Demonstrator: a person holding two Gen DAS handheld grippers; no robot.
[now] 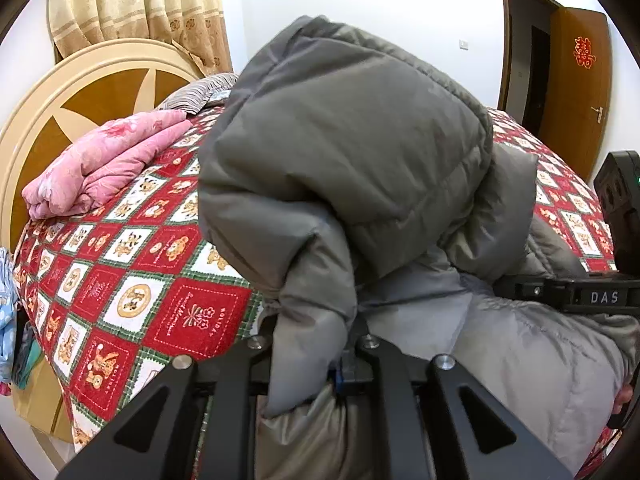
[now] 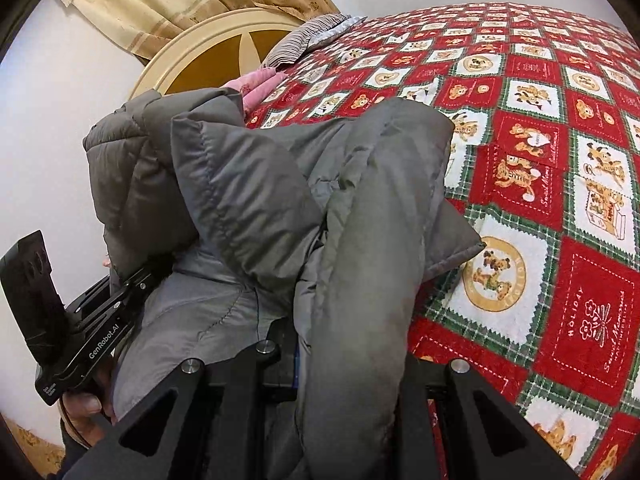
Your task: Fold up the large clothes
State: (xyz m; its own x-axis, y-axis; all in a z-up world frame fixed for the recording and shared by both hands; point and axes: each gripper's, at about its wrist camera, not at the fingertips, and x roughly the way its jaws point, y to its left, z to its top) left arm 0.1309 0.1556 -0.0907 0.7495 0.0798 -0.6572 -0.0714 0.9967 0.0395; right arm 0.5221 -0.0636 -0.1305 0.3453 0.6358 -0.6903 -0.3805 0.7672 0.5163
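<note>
Home bedroom, bed with teddy-bear quilt (image 2: 540,168), round headboard (image 1: 80,92), curtain (image 1: 140,4), wooden door (image 1: 576,88)

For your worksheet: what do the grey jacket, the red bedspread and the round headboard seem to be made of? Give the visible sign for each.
Grey jacket: probably smooth synthetic shell with padding; slight sheen, puffy stitched channels.
Red bedspread: likely matte quilted cotton; printed bears, visible stitch lines.
Round headboard: seemingly painted or lacquered wood; hard, smooth cream and brown panels.
</note>
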